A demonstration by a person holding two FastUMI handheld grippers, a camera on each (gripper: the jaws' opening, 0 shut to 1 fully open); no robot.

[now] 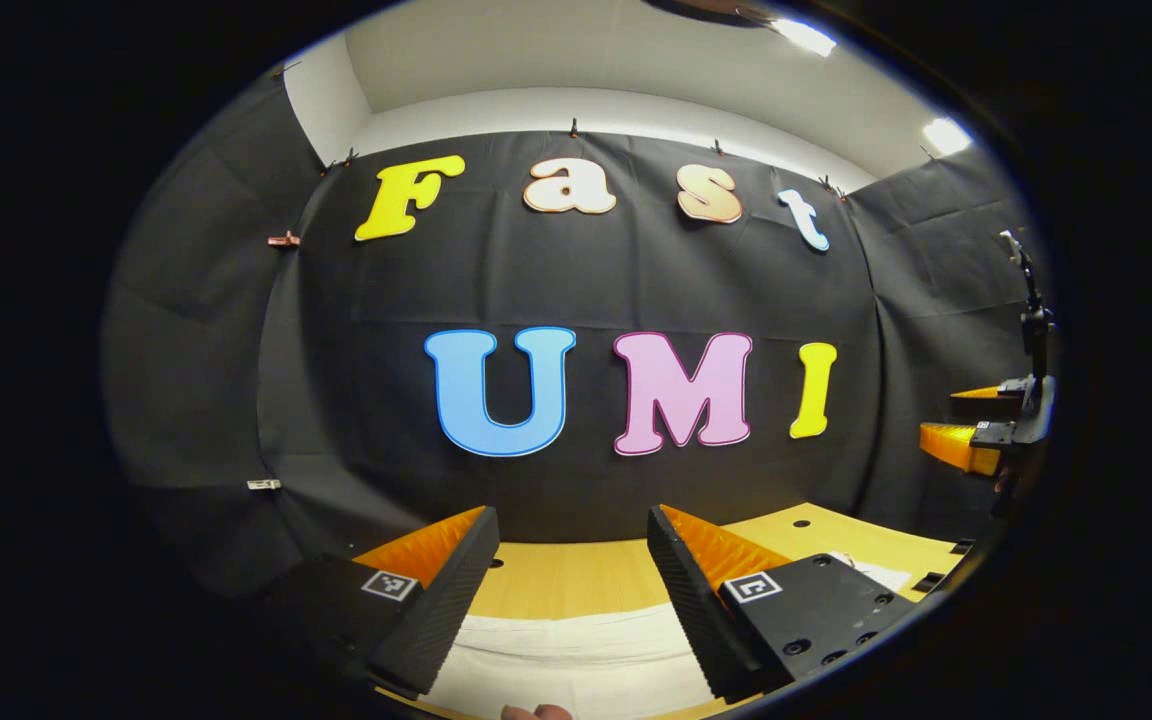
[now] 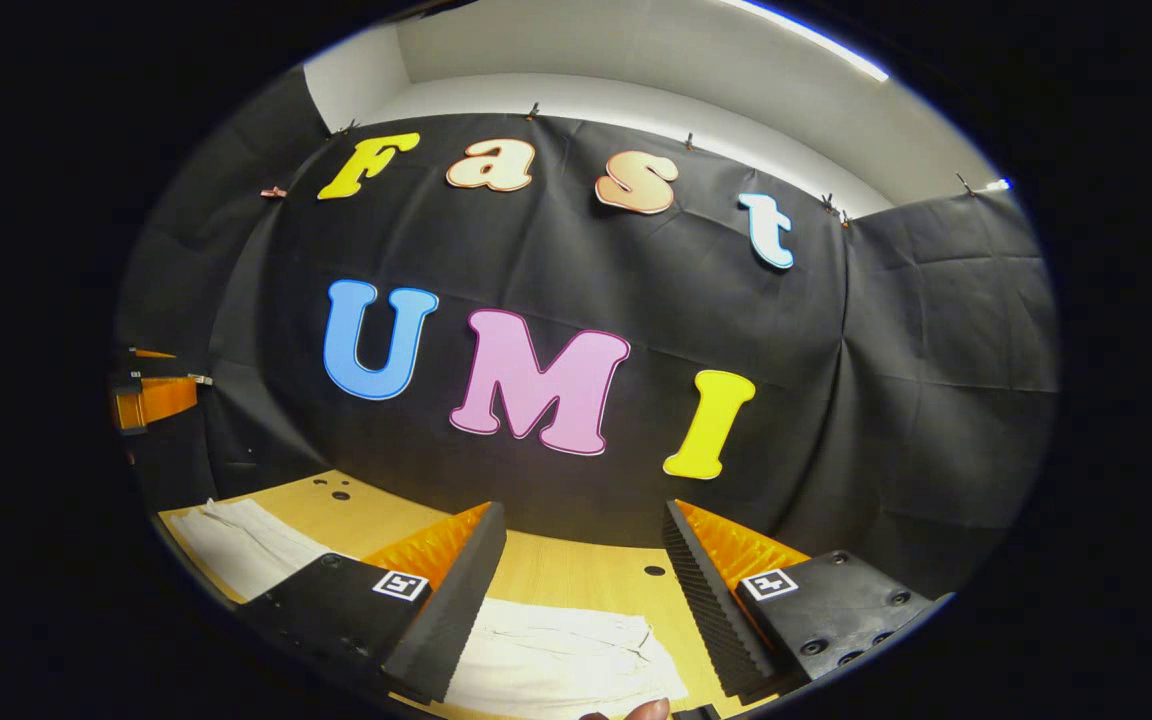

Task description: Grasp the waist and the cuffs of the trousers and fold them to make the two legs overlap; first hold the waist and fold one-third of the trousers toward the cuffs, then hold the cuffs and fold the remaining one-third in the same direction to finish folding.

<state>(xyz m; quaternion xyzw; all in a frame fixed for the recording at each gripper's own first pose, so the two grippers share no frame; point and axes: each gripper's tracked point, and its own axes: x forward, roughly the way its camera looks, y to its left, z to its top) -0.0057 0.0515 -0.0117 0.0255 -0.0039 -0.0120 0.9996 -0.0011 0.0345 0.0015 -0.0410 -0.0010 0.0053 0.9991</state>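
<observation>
- In the left gripper view, the left gripper (image 1: 568,590) is seen at the bottom with its two fingers spread wide apart; nothing is held between them.
- Below and between those fingers, pale trousers (image 1: 576,650) are seen lying flat on a wooden table (image 1: 576,575), and the cloth is not touched by the fingers.
- A fingertip (image 1: 536,712) is glimpsed at the very bottom edge of that view.
- In the right gripper view, the right gripper (image 2: 576,590) is likewise seen with its fingers wide apart and with nothing gripped.
- The trousers are seen beneath it there, one end lying between the fingers and the rest stretching off to the left along the table.
- Small dark holes (image 2: 336,490) are seen in the tabletop farther back.
- Far off at the right edge of the left gripper view, the right gripper is seen raised above the table, its jaws parted.
- The booth's black cloth wall (image 1: 636,290) is seen behind everything.
</observation>
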